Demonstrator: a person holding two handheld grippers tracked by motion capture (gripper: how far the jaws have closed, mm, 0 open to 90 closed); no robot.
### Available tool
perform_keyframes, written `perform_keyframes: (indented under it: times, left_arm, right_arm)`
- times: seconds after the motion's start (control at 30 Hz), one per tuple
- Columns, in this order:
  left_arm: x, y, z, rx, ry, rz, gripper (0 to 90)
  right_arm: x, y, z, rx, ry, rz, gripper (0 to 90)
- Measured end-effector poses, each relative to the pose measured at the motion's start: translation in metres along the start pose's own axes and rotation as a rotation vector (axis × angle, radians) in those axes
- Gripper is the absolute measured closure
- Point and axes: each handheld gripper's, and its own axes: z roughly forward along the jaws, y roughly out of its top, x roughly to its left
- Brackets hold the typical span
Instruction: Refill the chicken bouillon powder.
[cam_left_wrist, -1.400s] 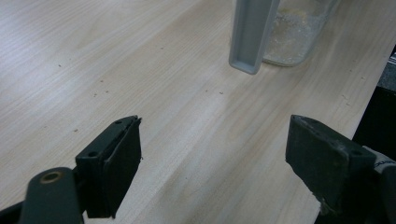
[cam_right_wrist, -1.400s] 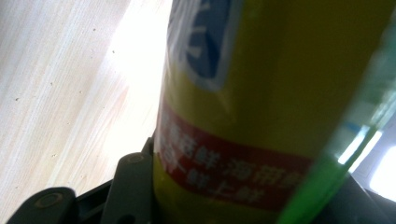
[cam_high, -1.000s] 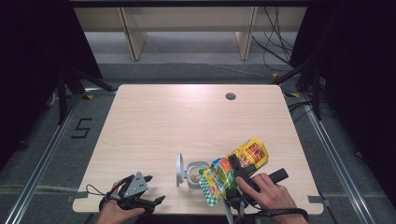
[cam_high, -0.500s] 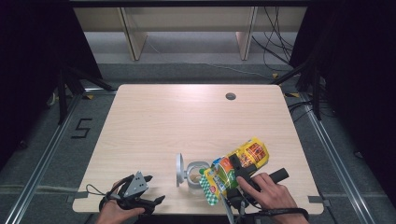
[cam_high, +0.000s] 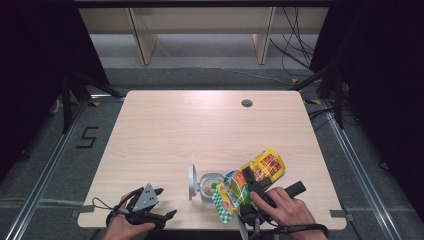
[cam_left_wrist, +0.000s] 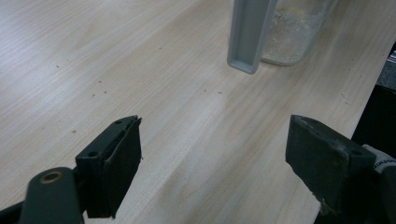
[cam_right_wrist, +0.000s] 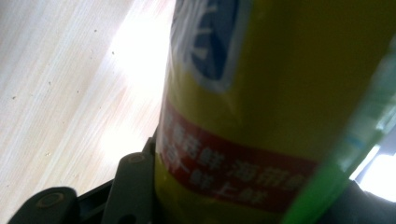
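Observation:
My right gripper (cam_high: 254, 186) is shut on a yellow and green snack bag (cam_high: 250, 177), held tilted with its checked open end low beside a small clear jar (cam_high: 207, 184). The jar stands near the table's front edge with its grey lid (cam_high: 192, 179) flipped up on its left side and pale crumbs inside. In the right gripper view the yellow bag (cam_right_wrist: 261, 102) with a red band sits between the jaws. My left gripper (cam_high: 162, 204) rests open at the front left of the table. The left gripper (cam_left_wrist: 215, 158) points toward the jar (cam_left_wrist: 294, 32) and its grey lid (cam_left_wrist: 247, 32).
The light wooden table (cam_high: 200, 130) has a round cable hole (cam_high: 246, 103) at the back right. Small crumbs dot the wood near the left gripper. Beyond the table stand pale shelf legs, with dark floor and metal rails on both sides.

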Motion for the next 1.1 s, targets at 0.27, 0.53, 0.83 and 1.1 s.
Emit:
perform_keyframes:
  times: [0.27,0.53,0.83,1.1]
  left_arm:
    - [-0.0002,-0.0002,0.0004,-0.010,0.005,-0.001,17.9]
    - [-0.0002,-0.0003,0.0002,-0.010,0.005,-0.001,17.9]
    - [0.0003,-0.0001,0.0000,-0.012,0.015,0.005,17.9]
    - [0.0001,0.0001,-0.0005,-0.016,0.006,0.006,18.0]
  right_arm:
    - [-0.0001,-0.0009,-0.0005,-0.001,-0.002,0.000,56.4]
    - [0.0003,-0.0005,-0.0004,-0.002,0.000,-0.001,56.4]
    - [0.0007,-0.0005,-0.0002,-0.006,-0.002,-0.003,56.4]
    - [-0.0004,-0.0003,0.0008,-0.019,-0.010,-0.033,56.4]
